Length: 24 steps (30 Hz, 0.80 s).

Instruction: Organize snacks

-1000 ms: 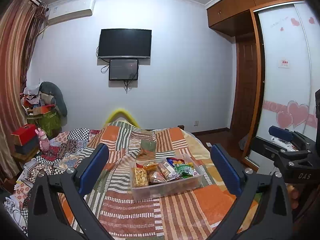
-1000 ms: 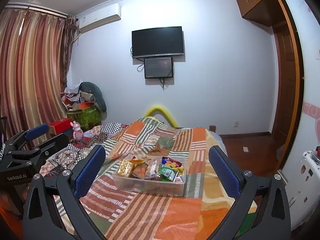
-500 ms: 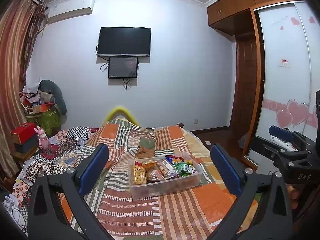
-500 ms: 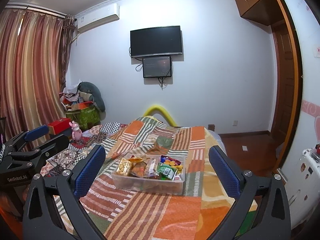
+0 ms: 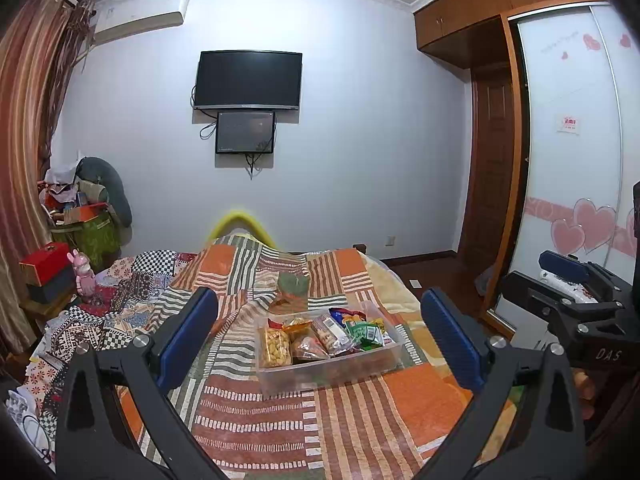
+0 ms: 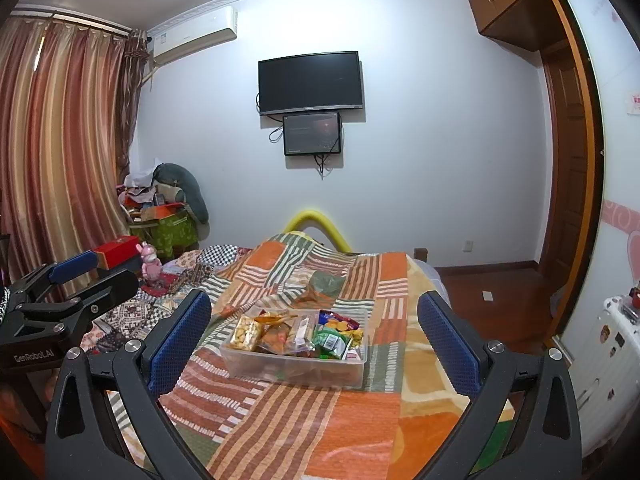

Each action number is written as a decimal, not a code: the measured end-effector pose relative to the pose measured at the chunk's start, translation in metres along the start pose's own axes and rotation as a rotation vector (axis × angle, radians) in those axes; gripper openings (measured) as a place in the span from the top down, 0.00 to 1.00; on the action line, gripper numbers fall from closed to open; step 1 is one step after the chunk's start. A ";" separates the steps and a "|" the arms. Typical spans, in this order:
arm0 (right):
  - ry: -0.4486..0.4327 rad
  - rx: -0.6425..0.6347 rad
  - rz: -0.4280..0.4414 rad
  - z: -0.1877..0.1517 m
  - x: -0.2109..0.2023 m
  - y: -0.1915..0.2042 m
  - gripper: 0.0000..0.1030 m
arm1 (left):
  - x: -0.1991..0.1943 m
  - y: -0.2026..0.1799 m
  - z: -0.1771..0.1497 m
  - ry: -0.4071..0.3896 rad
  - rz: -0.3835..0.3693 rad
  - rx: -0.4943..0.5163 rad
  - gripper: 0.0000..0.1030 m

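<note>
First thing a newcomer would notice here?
The clear bin packed with bright snack packets, alone mid-bed on the orange striped blanket. Then the left claw and right claw, both open and empty, short of the bin. Behind, a dark TV on the wall.

Snack packets (image 5: 320,338) in a bin (image 5: 332,372) on the bed (image 5: 248,420); television (image 5: 248,80) on far wall behind; wardrobe (image 5: 568,140) right, curtains (image 6: 60,140) left.

Both grippers: black frames with triangular cutouts, silver screws, blue textured pads on the fingers (image 5: 188,332). left gripper (image 6: 68,284) marked "GenRobot.AI", right gripper (image 5: 576,292) marked "DAS".
</note>
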State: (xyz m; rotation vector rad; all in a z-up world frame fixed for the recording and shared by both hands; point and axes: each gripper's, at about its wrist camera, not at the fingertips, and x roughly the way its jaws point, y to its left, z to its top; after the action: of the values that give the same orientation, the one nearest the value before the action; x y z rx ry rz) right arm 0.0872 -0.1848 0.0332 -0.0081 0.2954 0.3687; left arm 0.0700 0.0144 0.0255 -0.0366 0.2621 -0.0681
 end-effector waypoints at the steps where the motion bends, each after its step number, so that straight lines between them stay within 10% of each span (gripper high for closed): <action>1: 0.000 0.000 0.000 0.000 0.000 0.000 0.00 | 0.000 0.000 0.000 0.001 0.000 0.000 0.00; 24: 0.003 0.004 -0.002 0.001 -0.002 -0.002 0.00 | 0.002 -0.010 -0.004 0.015 -0.026 0.028 0.00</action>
State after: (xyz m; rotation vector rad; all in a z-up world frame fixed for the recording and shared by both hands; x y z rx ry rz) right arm 0.0864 -0.1874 0.0348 -0.0053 0.2986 0.3659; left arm 0.0701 0.0046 0.0214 -0.0120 0.2755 -0.0975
